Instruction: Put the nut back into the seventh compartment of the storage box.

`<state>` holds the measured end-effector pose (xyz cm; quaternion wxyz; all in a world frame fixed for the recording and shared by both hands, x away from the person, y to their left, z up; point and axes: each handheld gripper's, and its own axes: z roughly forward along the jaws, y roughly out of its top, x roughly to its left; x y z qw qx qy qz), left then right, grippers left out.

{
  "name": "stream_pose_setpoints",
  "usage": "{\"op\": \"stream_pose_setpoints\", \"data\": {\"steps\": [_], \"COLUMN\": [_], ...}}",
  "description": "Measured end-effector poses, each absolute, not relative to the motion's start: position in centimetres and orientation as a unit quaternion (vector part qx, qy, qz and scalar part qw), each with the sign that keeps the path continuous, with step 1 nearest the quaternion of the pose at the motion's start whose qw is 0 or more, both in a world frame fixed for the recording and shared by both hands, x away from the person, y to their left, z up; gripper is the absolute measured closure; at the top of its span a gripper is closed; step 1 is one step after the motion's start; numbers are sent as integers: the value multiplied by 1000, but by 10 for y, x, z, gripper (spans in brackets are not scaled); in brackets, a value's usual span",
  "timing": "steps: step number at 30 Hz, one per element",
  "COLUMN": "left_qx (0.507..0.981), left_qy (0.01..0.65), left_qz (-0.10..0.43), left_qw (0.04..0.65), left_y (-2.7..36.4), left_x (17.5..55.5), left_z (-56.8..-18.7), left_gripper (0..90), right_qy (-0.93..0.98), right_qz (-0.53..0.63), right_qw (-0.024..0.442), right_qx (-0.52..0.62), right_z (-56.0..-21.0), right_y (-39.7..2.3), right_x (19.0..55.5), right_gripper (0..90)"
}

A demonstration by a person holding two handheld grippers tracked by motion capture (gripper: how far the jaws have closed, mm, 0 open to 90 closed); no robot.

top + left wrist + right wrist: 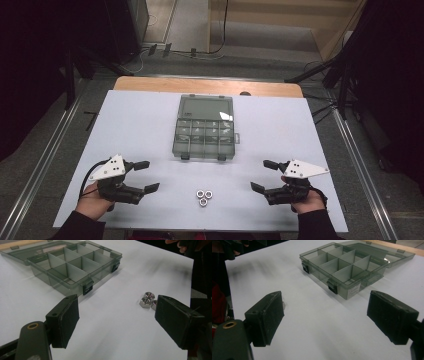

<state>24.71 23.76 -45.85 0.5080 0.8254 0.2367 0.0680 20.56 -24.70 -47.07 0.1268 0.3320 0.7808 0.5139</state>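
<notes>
1. Steel nuts [204, 196], three in a touching cluster, lie on the white desk [140, 130] near its front edge, between the two tools.
2. The left tool [146, 176] is held low with its jaws wide apart, nothing between them.
3. The right tool [264, 175] likewise gapes empty.
4. A smoky plastic organizer box [205, 135] sits open beyond the nuts.
</notes>
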Motion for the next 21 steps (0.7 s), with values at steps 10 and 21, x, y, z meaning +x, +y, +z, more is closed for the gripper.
{"op": "stream_pose_setpoints", "data": {"steps": [10,21], "left_qx": [830,832], "left_qy": [241,240], "left_qz": [68,66], "left_qw": [498,496], "left_y": [238,236], "left_x": [248,250], "left_z": [-459,-460], "left_gripper": [198,198], "right_qy": [780,789], "right_qz": [514,502], "right_qw": [122,111], "right_qx": [334,337], "right_z": [-471,-473], "right_y": [-248,-249], "right_x": [206,206], "right_gripper": [142,142]}}
